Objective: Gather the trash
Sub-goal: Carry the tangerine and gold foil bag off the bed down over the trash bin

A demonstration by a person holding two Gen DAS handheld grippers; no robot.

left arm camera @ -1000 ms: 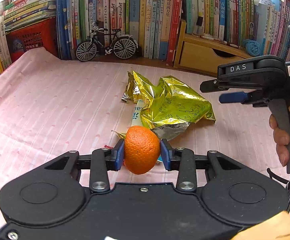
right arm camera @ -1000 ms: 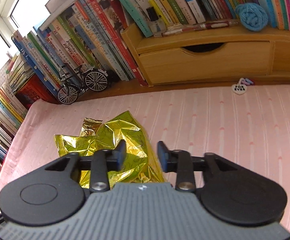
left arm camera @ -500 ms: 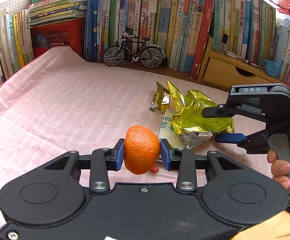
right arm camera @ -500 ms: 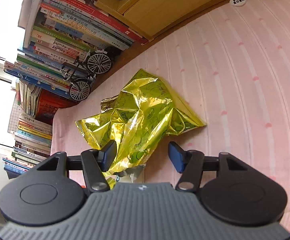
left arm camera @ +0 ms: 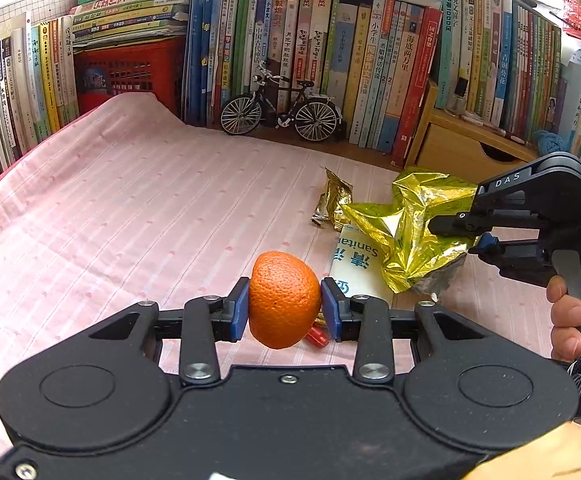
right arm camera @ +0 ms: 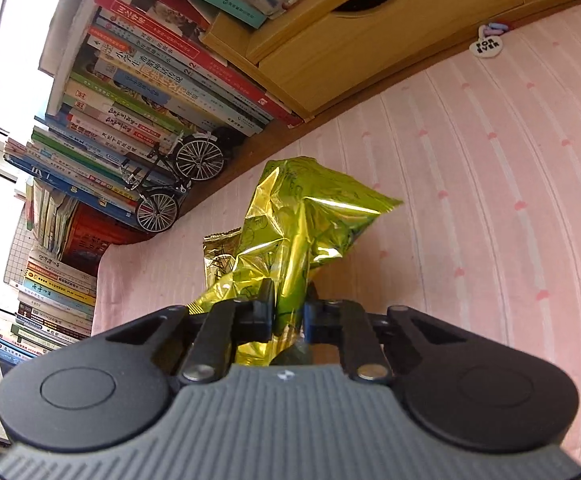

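Observation:
My left gripper [left arm camera: 284, 306] is shut on an orange piece of peel [left arm camera: 283, 300], held above the pink cloth [left arm camera: 130, 220]. A small red scrap [left arm camera: 317, 335] lies on the cloth just under it. At the right, my right gripper [left arm camera: 456, 236] has closed on a crumpled gold foil bag [left arm camera: 414, 228], its jaws pinching the bag's near edge. In the right wrist view the right gripper [right arm camera: 288, 314] clamps the gold foil bag [right arm camera: 302, 216], which stands up off the cloth. A smaller gold wrapper [left arm camera: 335, 202] and a white wipes packet [left arm camera: 356, 264] lie beside the bag.
A model bicycle [left arm camera: 280, 110] stands at the back before a row of books [left arm camera: 330, 52]. A red crate [left arm camera: 130, 72] sits back left and a wooden drawer box [left arm camera: 462, 152] back right. A person's fingers [left arm camera: 568, 316] grip the right gripper's handle.
The right gripper rolled onto its side and shut on the gold foil bag, which now stands lifted and crumpled. The left gripper kept its hold on the orange peel and drifted back left a little.

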